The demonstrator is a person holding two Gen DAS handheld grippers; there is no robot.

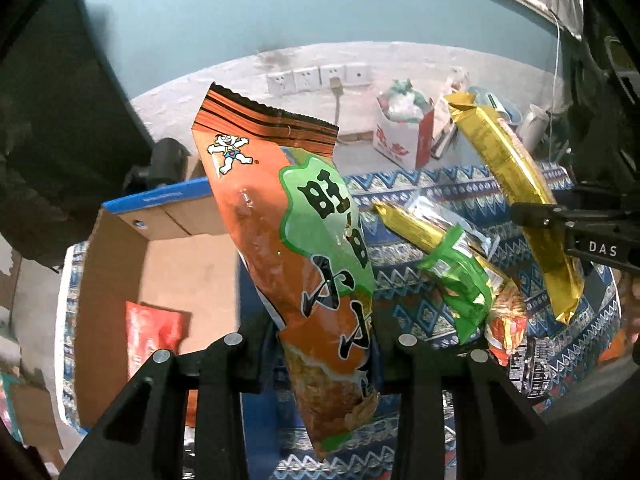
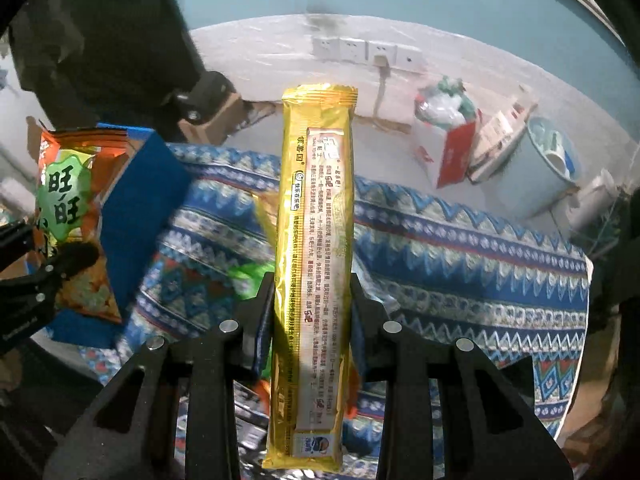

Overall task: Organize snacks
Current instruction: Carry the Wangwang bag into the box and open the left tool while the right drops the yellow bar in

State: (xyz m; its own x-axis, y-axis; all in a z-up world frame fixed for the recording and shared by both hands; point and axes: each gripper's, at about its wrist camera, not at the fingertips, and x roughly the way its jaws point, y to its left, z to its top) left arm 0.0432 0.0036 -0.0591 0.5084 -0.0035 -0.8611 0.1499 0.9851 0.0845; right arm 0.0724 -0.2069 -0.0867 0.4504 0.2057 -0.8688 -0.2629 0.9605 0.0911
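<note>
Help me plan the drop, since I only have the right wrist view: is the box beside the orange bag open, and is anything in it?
Observer: Yes, the cardboard box is open, and a red packet lies inside it.
Operator: Is the left gripper really gripping the orange bag?
Observer: Yes, its fingers are shut on the bag's lower part, and the bag stands up tilted above them.
Operator: What lies on the cloth behind my gold packet?
Observer: A green packet lies across a second gold packet on the patterned cloth.
</note>
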